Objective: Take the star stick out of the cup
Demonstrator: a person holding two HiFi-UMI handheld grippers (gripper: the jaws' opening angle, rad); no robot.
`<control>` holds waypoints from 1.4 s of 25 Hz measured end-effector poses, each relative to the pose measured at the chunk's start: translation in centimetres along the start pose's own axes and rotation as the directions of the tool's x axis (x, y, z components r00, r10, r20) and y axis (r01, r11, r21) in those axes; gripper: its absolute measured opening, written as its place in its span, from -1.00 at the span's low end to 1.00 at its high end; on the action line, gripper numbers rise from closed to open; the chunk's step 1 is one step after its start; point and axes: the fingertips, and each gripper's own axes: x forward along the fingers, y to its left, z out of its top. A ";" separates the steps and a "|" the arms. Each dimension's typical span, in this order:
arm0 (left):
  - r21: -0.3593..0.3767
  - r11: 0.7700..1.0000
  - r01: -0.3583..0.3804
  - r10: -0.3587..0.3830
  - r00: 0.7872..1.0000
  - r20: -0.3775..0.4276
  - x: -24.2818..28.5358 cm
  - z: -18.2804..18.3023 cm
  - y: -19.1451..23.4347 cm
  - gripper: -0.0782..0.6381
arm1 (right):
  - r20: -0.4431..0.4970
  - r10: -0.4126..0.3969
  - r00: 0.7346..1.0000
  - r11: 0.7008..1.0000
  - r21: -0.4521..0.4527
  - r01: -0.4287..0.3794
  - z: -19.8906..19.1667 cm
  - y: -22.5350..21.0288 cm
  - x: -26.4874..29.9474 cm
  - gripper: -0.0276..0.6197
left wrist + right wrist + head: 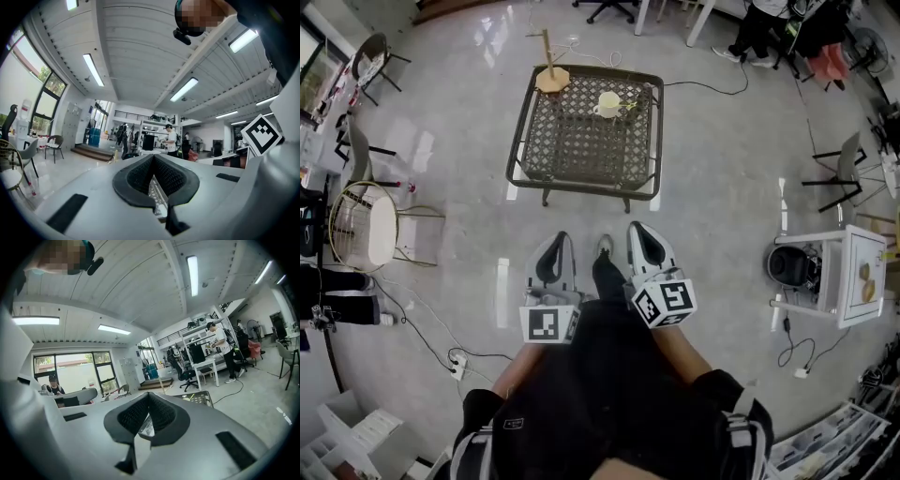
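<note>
Both tools sit tucked in close to the person's body, well back from the work. The left tool [551, 264] points ahead, and in its own view the black ribbed pads [138, 176] meet at the tip with nothing between them. It's the same on the right tool [646, 246]: its pads [133, 415] are pressed together and it is empty.

Up ahead stands the dark square tabletop [518, 141], a woven lattice inside a raised metal rim. The small cream cup [607, 105] with its handle stands near the far edge, right of centre and short of the right rim. The thin yellow-green star stick [630, 103] is in that cup, leaning out over its right lip; its star end is too small to make out. A wooden stand with an octagonal base and upright post [551, 77] sits right at the far left corner, apart from the cup.

Open lattice runs from the cup to the near rim, and the glossy grey floor [712, 187] lies open between the tools and that rim. The round wire chair [364, 225] on the left and the white cabinet [855, 277] on the right both stand well apart from the tabletop
</note>
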 end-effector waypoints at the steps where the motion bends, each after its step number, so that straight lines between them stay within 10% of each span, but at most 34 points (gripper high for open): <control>1: 0.002 1.000 0.000 0.000 1.000 0.006 1.6 0.5 0.4 -0.74 | 0.002 0.003 1.000 1.000 -0.001 -0.003 0.8 -0.7 1.4 -0.89; 14: 0.036 0.999 -0.017 0.016 1.000 0.003 18.2 3.1 3.6 -0.74 | -0.039 -0.012 0.999 0.999 0.032 0.013 4.8 -11.4 16.8 -0.89; 35: -0.057 0.996 0.070 -0.075 0.994 -0.075 36.7 0.8 12.3 -0.74 | -0.296 -0.247 0.923 0.919 0.231 0.320 -3.6 -25.5 35.9 -0.88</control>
